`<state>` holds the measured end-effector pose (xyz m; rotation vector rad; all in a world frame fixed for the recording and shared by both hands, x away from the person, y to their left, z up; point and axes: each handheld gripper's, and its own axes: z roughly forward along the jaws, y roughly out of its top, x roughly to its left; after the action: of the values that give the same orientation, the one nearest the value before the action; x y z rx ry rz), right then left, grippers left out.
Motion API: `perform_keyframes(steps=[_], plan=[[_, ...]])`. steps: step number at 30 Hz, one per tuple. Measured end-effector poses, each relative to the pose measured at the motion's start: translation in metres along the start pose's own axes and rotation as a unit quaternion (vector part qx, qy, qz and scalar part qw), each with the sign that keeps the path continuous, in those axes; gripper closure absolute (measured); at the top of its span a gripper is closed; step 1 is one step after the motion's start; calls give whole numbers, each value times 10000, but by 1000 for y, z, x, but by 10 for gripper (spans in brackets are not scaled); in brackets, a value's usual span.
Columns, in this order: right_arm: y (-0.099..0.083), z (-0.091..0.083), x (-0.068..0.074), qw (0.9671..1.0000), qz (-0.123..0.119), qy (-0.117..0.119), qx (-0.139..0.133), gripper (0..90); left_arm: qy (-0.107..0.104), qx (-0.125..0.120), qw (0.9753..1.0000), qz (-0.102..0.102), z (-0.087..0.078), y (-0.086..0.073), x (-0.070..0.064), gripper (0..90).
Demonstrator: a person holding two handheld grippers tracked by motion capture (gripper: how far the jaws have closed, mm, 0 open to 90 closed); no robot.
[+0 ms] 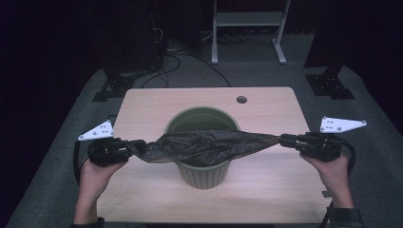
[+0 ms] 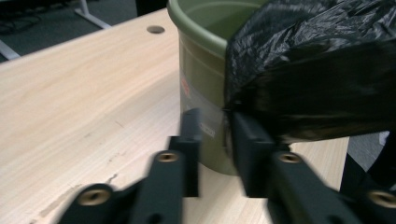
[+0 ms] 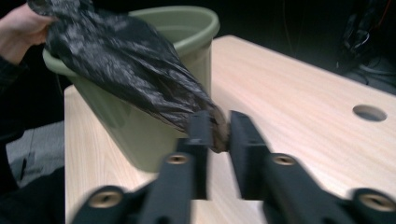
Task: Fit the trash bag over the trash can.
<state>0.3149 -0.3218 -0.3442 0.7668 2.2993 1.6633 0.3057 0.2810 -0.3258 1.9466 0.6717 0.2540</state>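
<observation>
High view, left gripper (image 1: 134, 147) and right gripper (image 1: 284, 140) spread wide, fingers pinching black bag (image 1: 204, 145) taut over green bin (image 1: 203, 173).

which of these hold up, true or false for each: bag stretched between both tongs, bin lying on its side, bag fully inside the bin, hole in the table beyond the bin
1. The black bag is stretched between the left tongs and the right tongs. True.
2. The green bin lies on its side. False: it stands upright on the table.
3. The bag sits fully inside the bin. False: it is held across the bin's opening.
4. A round hole is in the table beyond the bin. True.
</observation>
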Motion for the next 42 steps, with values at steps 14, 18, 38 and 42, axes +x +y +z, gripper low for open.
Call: perform_keyframes(steps=[14,18,38,42], plan=[[30,-16,9,9989,-228,-137,-395,562,90,-546,9976,412,-48,43,-19,399],[38,-8,13,9988,-312,-62,-373,562,-208,-557,9962,642,-34,61,-35,372],[58,29,26,9977,-501,317,-329,568,-1124,-284,9894,869,23,75,-73,353],[61,36,29,9972,-547,387,-320,574,-1056,-231,9903,872,24,71,-70,415]])
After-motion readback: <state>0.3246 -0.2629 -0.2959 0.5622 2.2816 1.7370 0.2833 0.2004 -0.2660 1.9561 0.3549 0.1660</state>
